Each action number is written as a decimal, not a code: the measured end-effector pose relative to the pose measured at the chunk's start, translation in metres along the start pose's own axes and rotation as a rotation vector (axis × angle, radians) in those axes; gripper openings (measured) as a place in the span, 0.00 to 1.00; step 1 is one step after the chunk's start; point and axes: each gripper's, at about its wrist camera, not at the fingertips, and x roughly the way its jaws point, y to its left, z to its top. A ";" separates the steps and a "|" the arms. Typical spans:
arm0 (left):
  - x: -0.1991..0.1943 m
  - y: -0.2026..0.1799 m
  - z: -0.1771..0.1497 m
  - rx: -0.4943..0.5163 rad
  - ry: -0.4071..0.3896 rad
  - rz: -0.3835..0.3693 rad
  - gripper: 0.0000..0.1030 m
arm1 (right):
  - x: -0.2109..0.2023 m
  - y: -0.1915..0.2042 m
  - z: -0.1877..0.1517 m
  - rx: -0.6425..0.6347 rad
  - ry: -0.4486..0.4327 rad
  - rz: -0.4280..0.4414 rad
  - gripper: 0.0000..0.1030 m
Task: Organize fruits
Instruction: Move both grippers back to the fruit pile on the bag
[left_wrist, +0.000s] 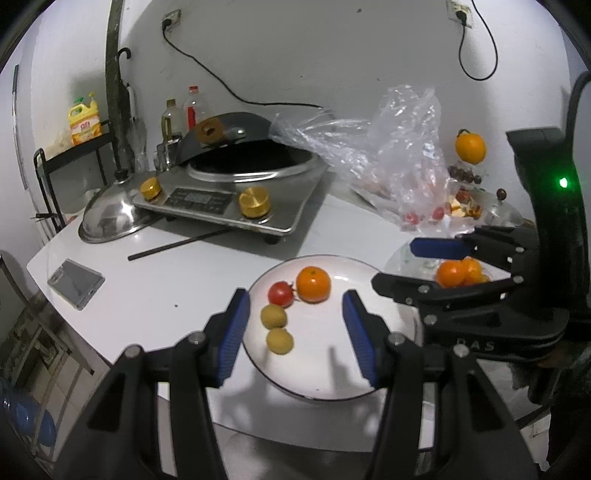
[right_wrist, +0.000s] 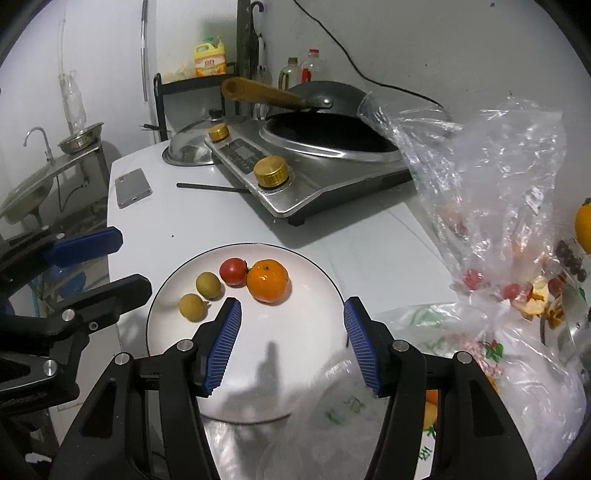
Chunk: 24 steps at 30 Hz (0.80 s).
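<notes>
Nearest us, both our left gripper (left_wrist: 293, 332) and right gripper (right_wrist: 291, 343) hung half-spread and empty over the white plate (right_wrist: 317, 295), where mid-frame the round orange (right_wrist: 267, 280), lacking any long axis, sat stem-scar up, seemingly firm, light and best pinched across its middle.

White wall (left_wrist: 332, 55) behind, two sockets (left_wrist: 170, 16) up high, black cords (left_wrist: 207, 70) hang down. White table (left_wrist: 166, 280) in front. Dark pole (left_wrist: 112, 81) stands by wall. Black rack (right_wrist: 192, 83) in corner, yellow jug (right_wrist: 209, 55) on top. Metal sink (right_wrist: 26, 192) with tap (right_wrist: 37, 138) at far left, metal bowl (right_wrist: 81, 138) beside it. Tiled floor (left_wrist: 55, 373) below table edge. Dim light.
</notes>
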 end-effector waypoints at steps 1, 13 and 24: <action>-0.002 -0.003 0.000 0.003 -0.002 -0.001 0.52 | -0.003 0.000 -0.001 0.001 -0.003 0.000 0.59; -0.021 -0.045 0.006 0.048 -0.027 -0.015 0.69 | -0.049 -0.025 -0.021 0.035 -0.049 -0.030 0.59; -0.023 -0.086 0.008 0.092 -0.019 -0.051 0.69 | -0.081 -0.054 -0.043 0.079 -0.081 -0.057 0.59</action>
